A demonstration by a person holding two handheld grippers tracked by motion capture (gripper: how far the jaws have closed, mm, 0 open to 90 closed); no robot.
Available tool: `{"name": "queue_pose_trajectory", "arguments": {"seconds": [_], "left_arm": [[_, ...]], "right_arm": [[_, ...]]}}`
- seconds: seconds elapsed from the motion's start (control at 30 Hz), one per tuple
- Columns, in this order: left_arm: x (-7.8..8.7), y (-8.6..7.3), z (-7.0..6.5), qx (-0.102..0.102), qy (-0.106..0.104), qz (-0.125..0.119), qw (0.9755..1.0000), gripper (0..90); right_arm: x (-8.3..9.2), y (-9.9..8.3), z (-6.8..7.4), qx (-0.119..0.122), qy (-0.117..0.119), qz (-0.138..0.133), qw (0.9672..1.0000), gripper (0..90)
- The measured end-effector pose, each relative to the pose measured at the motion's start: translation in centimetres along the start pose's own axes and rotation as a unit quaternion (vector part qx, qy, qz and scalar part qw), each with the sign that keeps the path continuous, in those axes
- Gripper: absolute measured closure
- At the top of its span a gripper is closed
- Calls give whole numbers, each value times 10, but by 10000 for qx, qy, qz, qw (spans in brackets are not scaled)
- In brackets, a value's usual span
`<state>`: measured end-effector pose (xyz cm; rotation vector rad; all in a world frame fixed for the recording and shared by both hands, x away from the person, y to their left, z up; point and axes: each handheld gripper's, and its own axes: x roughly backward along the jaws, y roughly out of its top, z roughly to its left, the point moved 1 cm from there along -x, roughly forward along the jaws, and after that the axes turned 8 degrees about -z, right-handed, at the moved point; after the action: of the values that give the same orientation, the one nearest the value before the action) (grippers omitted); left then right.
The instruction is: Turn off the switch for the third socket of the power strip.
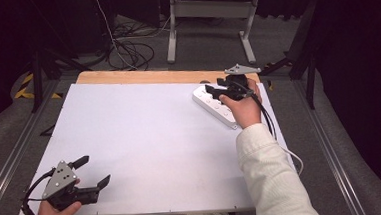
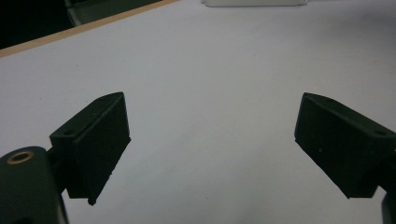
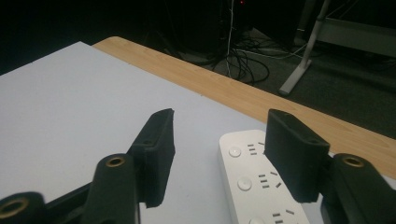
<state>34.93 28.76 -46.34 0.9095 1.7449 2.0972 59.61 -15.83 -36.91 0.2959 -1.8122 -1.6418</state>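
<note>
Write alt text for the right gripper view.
The right gripper hovers with its two black jaws open over the end of a white power strip with round buttons. The strip lies on a white sheet covering a wooden table; cables trail on the floor beyond.

Parted right gripper [image 3: 217,156] over power strip [image 3: 257,186]

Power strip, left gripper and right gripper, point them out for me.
power strip [image 3: 252,182], right gripper view, its white top face.
left gripper [image 1: 93,171], high view, midway between its fingertips.
right gripper [image 1: 213,89], high view, midway between its fingertips.
</note>
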Motion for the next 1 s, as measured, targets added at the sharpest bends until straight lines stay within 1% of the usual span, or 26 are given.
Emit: {"name": "queue_pose_trajectory", "arguments": {"seconds": [0.17, 0.27, 0.4, 0.47, 0.53, 0.67, 0.7, 0.8, 0.9, 1.0], "left_arm": [[0, 0, 0, 10, 7, 5, 10000, 109], [0, 0, 0, 0, 10, 7, 10000, 108], [0, 0, 0, 4, 12, 7, 10000, 108], [0, 0, 0, 2, 14, 8, 10000, 108], [0, 0, 0, 4, 17, 6, 10000, 108], [-1, 0, -1, 26, 21, 11, 10000, 108], [-1, 0, -1, -2, 17, 9, 10000, 108], [0, 0, -1, 40, 19, -16, 10000, 107], [0, 0, -1, 50, -6, -27, 10000, 106], [1, 1, -1, 38, -18, -48, 10000, 106]], "right_arm": [[20, 1, 7, 145, 103, -109, 9998, 388], [30, -1, 10, 156, 171, -138, 9996, 365], [46, -7, 16, 73, 263, -231, 9994, 318], [54, -10, 20, 67, 326, -265, 9991, 280], [63, -14, 25, 4, 393, -238, 9989, 268], [79, -22, 33, 97, 584, -271, 9979, 257], [83, -24, 35, 104, 629, -274, 9976, 257], [93, -33, 41, 108, 758, -260, 9967, 257], [102, -44, 47, 44, 847, -268, 9960, 258], [109, -56, 52, 91, 893, -223, 9957, 257]]}}
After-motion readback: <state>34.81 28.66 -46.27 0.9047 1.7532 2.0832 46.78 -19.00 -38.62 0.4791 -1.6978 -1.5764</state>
